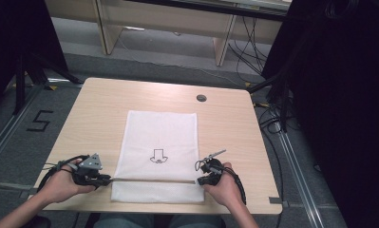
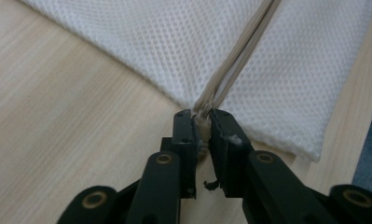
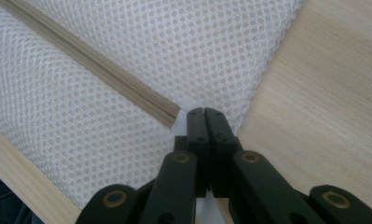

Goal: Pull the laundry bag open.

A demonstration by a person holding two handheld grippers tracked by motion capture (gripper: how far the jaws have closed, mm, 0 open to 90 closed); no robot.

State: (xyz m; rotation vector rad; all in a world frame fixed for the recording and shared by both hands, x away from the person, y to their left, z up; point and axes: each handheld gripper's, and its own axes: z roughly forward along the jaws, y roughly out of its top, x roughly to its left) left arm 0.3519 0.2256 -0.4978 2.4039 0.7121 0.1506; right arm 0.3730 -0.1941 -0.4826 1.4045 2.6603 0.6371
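Observation:
A white mesh bag (image 1: 161, 137) lies flat on the wooden table (image 1: 97, 109), with a small black drawing (image 1: 158, 156) printed on it. A beige zipper (image 1: 154, 180) runs across its near part. My left gripper (image 1: 108, 179) is at the zipper's left end. In the left gripper view its jaws (image 2: 202, 116) pinch that end of the zipper (image 2: 239, 51), with the mesh (image 2: 174, 42) beyond. My right gripper (image 1: 198, 180) is at the bag's right edge. In the right gripper view its jaws (image 3: 205, 112) are shut on the mesh (image 3: 197, 42) just past the zipper's end (image 3: 104, 70).
A round cable hole (image 1: 201, 98) sits near the table's far edge. Bare wood lies to both sides of the bag. Black curtains, stands and cables surround the table on the floor. The table's near edge is close under both hands.

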